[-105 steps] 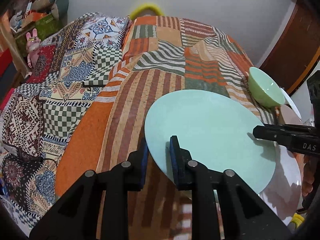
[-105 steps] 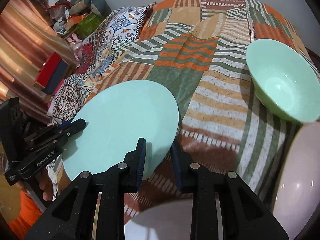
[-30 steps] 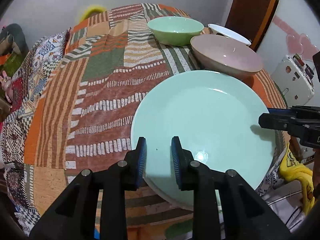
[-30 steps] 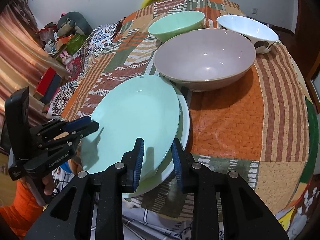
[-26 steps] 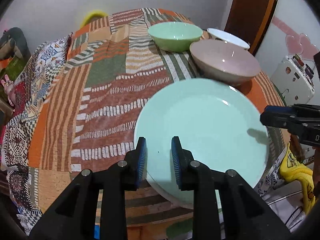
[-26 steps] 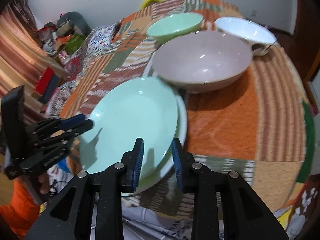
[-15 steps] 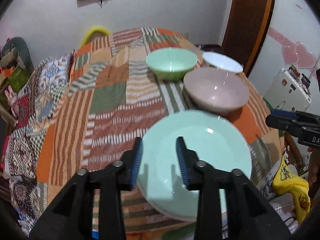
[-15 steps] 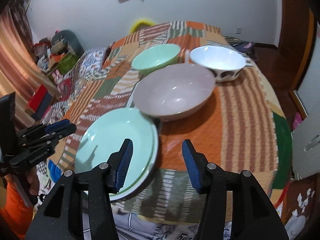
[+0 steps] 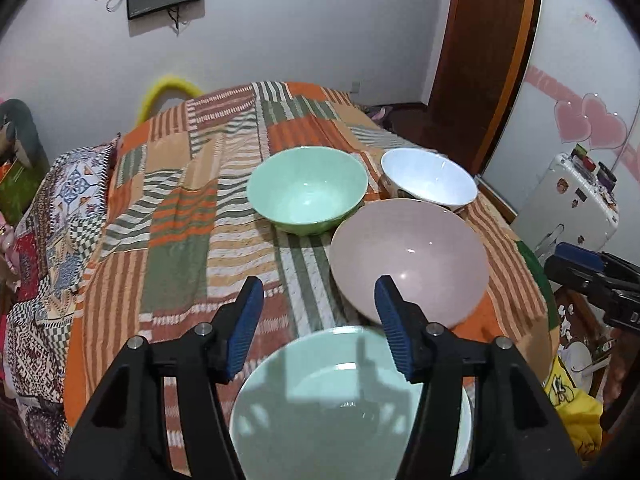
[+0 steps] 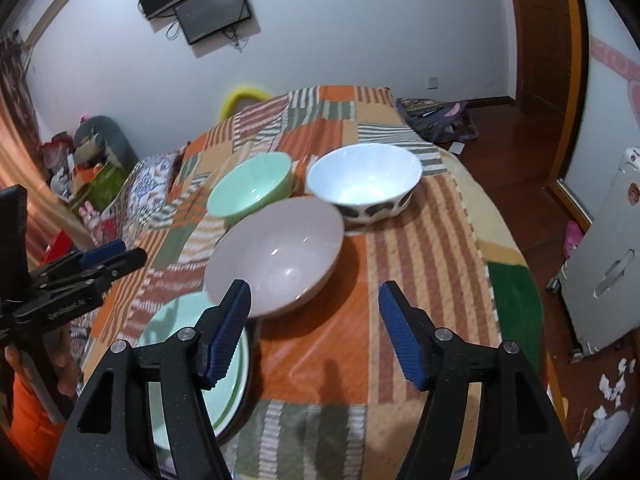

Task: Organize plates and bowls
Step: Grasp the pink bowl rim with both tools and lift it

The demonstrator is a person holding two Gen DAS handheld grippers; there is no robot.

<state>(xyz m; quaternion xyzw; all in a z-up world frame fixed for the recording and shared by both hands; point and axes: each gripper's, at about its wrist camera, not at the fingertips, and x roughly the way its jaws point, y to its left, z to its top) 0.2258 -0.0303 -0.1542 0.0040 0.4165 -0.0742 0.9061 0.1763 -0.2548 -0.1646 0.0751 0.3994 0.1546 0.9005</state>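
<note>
Three bowls are seen from the left wrist view, set close together on the patchwork bedspread (image 9: 180, 240): a green bowl (image 9: 307, 195), a white bowl (image 9: 429, 181) just to its right, and a larger pink bowl (image 9: 408, 262) nearest the camera. Below the left claw (image 9: 318, 322) a mint plate (image 9: 320, 408) lies on a white plate whose rim (image 9: 466, 424) shows at the right. The left claw is spreading, with nothing between its jaws; the plate has been let go. The step in hand is judged to be the release and the pull-away. It is done well if the jaws are kept wide until they are clear of the plate's rim, so that the stack is not dragged toward the bed's edge.

From the right wrist view, the right claw (image 10: 314, 330) is likewise spreading and empty, above bare orange cloth. The plate stack (image 10: 168, 332) lies at lower left, touching or nearly touching the pink bowl (image 10: 276, 258); which cannot be told. The green bowl (image 10: 250, 188) and the white bowl (image 10: 366, 182), patterned dark on its outer wall, stand behind. The left claw (image 10: 124, 258) is visible at the left edge. The bowls are probably to be nested next, smaller into larger; a rim grip with both claws would suit the wide pink bowl.
</note>
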